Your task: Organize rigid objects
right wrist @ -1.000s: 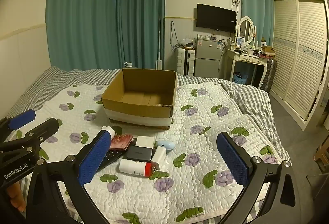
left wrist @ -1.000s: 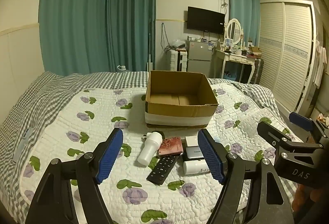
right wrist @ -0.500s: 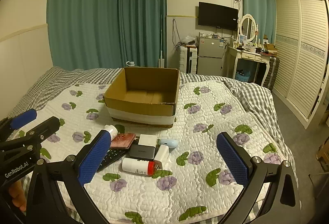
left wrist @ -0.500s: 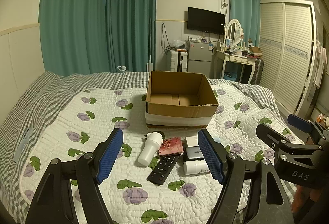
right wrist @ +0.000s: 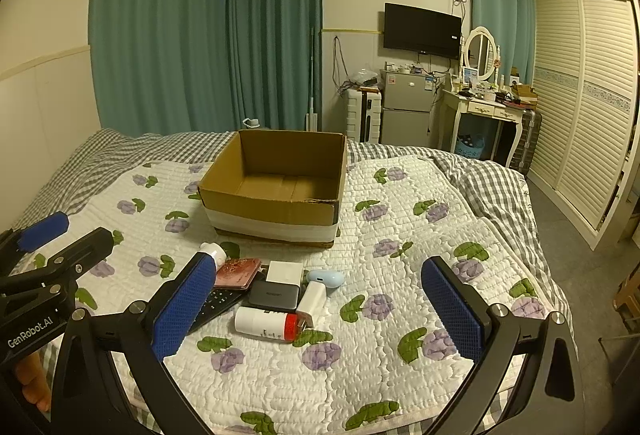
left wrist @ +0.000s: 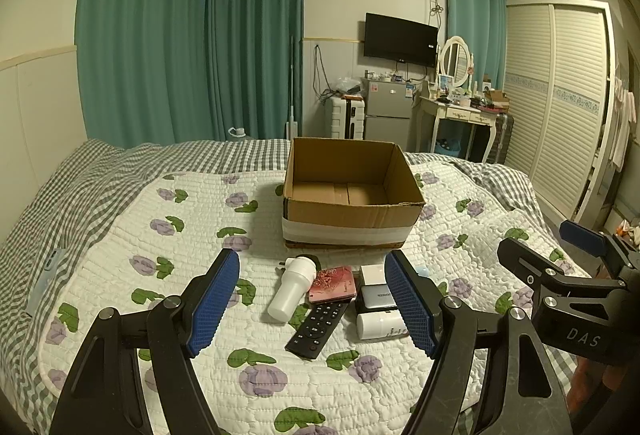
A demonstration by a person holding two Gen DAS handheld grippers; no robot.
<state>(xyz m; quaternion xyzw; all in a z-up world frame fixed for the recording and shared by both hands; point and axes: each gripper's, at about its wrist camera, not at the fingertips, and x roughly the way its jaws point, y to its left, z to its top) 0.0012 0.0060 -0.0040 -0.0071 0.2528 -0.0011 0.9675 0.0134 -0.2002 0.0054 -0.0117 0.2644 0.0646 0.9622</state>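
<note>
An open, empty cardboard box [left wrist: 352, 195] [right wrist: 276, 187] stands on the bed's flowered quilt [left wrist: 120, 259]. In front of it lies a cluster: a white bottle [left wrist: 291, 289], a pink wallet [left wrist: 334, 284] [right wrist: 236, 272], a black remote [left wrist: 318, 327], a dark power bank [right wrist: 275, 295], a white charger [right wrist: 285, 271], a white adapter [right wrist: 311, 297], a light blue case [right wrist: 326, 278] and a white pill bottle with a red cap [right wrist: 266, 322]. My left gripper [left wrist: 312, 305] is open and empty above the near side of the cluster. My right gripper [right wrist: 320, 311] is open and empty, to the right.
The bed's near edge lies just below both grippers. Beyond the bed stand teal curtains [left wrist: 192, 47], a small fridge [left wrist: 386, 111], a white dressing table [left wrist: 460, 119] and a louvred wardrobe [right wrist: 580, 103]. Grey checked bedding [right wrist: 488, 171] is bunched at the right.
Both grippers have drifted slightly; the right wrist view has shifted a little so the cluster sits further right. Nothing was taken hold of.
</note>
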